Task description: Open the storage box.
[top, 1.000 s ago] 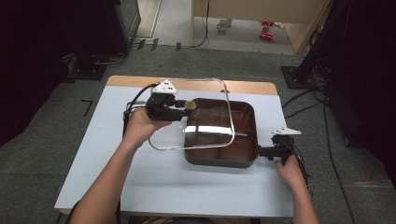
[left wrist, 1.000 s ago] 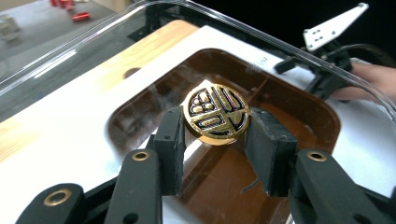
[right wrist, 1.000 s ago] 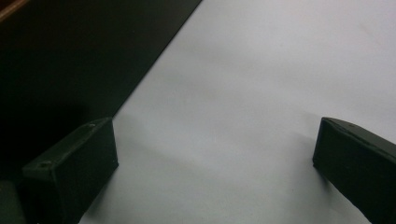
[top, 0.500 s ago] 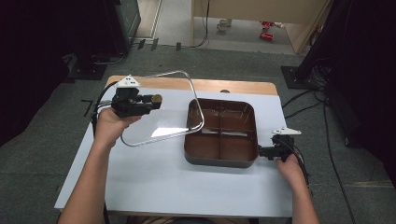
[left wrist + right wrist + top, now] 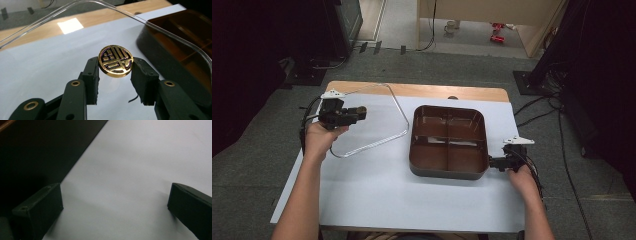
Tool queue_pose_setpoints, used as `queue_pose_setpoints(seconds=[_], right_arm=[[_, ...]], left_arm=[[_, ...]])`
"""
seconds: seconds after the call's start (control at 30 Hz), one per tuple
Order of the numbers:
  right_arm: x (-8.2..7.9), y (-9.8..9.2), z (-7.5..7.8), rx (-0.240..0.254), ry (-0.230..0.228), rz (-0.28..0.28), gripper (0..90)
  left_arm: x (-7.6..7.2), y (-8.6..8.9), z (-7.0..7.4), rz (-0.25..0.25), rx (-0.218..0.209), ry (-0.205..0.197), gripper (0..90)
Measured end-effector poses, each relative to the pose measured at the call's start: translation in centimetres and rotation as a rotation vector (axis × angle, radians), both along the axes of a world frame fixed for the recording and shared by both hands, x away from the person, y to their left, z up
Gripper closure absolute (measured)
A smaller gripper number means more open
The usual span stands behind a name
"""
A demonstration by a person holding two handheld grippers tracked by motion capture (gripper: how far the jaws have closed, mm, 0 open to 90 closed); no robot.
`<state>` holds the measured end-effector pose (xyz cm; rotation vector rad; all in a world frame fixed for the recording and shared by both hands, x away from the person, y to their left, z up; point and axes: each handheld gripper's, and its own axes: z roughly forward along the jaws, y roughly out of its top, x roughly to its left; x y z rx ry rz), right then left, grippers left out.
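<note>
A clear plastic lid (image 5: pixel 379 120) with a round gold knob (image 5: pixel 115 60) hangs tilted over the left part of the white table (image 5: pixel 387 195). My left gripper (image 5: pixel 115 68) is shut on that knob, one pad on each side; in the high view the left gripper (image 5: pixel 356 114) is at the lid's left edge. The brown tray (image 5: pixel 447 173), split into compartments, stands uncovered to the right. My right gripper (image 5: pixel 492 162) rests by the tray's near right corner. Its jaws (image 5: pixel 115 195) stand wide open over bare table, the dark tray wall (image 5: pixel 37 150) just beside one jaw.
The table's far edge is a strip of bare wood (image 5: pixel 437 91). Cables (image 5: pixel 307 120) trail from the left gripper off the table's left side. Dark stands and more cables sit on the floor around the table.
My left gripper has carried the lid off the tray, leftward and lower, so the tray now stands uncovered. The right hand has kept still.
</note>
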<state>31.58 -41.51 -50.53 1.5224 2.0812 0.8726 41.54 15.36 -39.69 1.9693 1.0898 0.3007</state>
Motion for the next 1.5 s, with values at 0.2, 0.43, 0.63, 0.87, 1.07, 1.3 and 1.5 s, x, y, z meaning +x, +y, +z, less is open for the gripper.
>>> queue_pose_setpoints(seconds=[0.2, 0.43, 0.63, 0.87, 1.07, 1.3, 1.5], right_arm=[[0.0, 0.0, 0.0, 0.0, 0.0, 0.0, 0.0], [0.0, 0.0, 0.0, -0.001, 0.0, 0.0, 0.0], [0.0, 0.0, 0.0, -0.001, 0.0, 0.0, 0.0], [0.0, 0.0, 0.0, -0.001, 0.0, 0.0, 0.0], [0.0, 0.0, 0.0, -0.001, 0.001, -0.001, 0.0], [0.0, 0.0, 0.0, -0.001, 0.0, 0.0, 0.0], [0.0, 0.0, 0.0, -0.002, 0.0, -0.001, 0.0]], left_arm=[[1.0, 1.4, -2.7, 0.053, 0.0, 0.052, 59.1], [1.6, 2.0, -4.4, 0.101, 0.018, 0.083, 59.1], [1.9, 1.5, -5.3, 0.095, 0.046, 0.096, 59.1], [2.2, 1.3, -5.7, 0.096, 0.007, 0.113, 59.6], [2.4, 0.9, -6.3, 0.099, 0.074, 0.139, 58.5], [1.8, 2.3, -4.5, 0.129, -0.116, 0.05, 67.4], [1.1, 1.6, -3.6, 0.094, -0.035, 0.032, 63.1]])
